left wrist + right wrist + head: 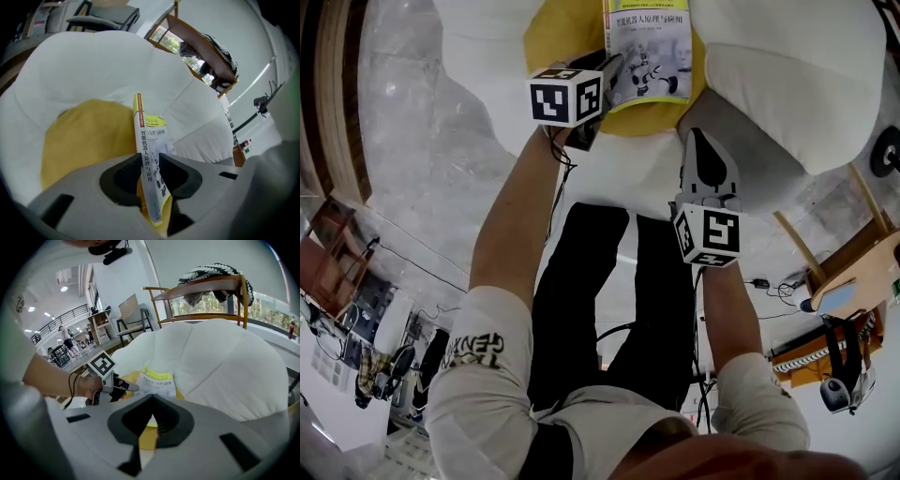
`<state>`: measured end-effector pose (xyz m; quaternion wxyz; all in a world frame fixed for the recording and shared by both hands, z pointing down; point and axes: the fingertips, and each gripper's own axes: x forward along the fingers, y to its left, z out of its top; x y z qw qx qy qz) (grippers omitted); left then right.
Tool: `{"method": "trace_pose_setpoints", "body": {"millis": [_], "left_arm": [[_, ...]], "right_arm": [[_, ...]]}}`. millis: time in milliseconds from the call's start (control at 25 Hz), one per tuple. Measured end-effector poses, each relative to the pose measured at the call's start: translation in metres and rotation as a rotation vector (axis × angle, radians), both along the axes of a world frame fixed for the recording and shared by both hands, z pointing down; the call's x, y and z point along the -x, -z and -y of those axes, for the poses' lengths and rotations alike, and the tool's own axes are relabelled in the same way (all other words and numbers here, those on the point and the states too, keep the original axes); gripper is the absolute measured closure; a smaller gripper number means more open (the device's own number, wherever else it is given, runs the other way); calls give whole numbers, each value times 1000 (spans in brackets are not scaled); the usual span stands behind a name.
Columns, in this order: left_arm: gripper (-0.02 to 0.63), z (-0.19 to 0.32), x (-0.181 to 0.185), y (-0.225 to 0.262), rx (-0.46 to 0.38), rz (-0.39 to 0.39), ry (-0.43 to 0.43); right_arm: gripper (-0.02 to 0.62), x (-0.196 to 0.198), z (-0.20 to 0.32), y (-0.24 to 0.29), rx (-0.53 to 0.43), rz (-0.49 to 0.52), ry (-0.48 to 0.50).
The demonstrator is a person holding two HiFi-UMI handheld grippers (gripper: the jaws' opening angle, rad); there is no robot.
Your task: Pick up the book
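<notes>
The left gripper [150, 157] has its two dark pads closed on the spine edge of the book [151, 136], which stands edge-on between them with its printed spine facing the camera. From the head view the same gripper [614, 64] grips the book [649, 52] at its left edge; its marker cube [565, 96] sits just behind the jaws, above the person's forearm. The cover shows a yellow band at the top and a robot figure lower down.

The right gripper [152, 397] is closed, jaw tips meeting, with nothing between them. In the head view it [696, 136] hangs near the book's lower right corner but apart from it, and its own cube [710, 234] faces the camera.

Under the book lies a yellow cushion [558, 37] – whether the book is clear of it or touching cannot be told. The cushion rests in the hollow of a big white beanbag chair [787, 84], whose padded sides rise around it [93, 65]. In the right gripper view the book [157, 380] shows just above the jaws, with the left gripper's cube [102, 365] beside it – and behind the beanbag [220, 362] stands a wooden frame [206, 287] with striped cloth on top.
</notes>
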<state>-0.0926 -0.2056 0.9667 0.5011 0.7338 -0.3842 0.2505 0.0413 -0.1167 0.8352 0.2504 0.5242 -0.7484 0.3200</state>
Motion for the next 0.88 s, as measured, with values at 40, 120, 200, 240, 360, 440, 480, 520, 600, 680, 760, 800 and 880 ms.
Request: {"method": "trace_pose_setpoints", "body": {"millis": [40,120,200,240,360,440,480,520,600,680,760,800,880], "left_arm": [[485,-1,-4,2,-12,-1,-3],[485,-1,-3,-1,2,-25,36],[483,1,4,-8,41,-59,92],[477,2,7,-11,59,-73,112],[434,1,6,-28,105,-71,119],[390,-6,2,-42,140,-41,75],[390,-10,0,-49,160,-33,45],[393,-14,-3,-55,179,-29,17],[413,-16,-7,-64,209,-24,-11],[483,-16,-8,-66,244,-44,19],[522,-19,-13,-62,261,-83,35],[525,-21,-15,-60,250,-88,26],[528,-23,-20,-53,212,-79,7]], "right_arm": [[572,2,0,1,0,0,1],[572,5,1,4,0,4,0],[572,8,4,7,-4,10,-5],[572,7,4,7,-5,13,-8],[572,-2,2,7,-1,19,-15],[572,-7,-2,5,5,18,-17],[572,-7,-4,4,9,19,-16],[572,-6,-6,3,13,22,-16],[572,-3,-9,1,21,28,-12],[572,-1,-12,1,26,31,-9],[572,0,-15,2,30,30,-8],[572,0,-16,2,31,29,-8],[572,-4,-16,4,30,25,-5]]}}
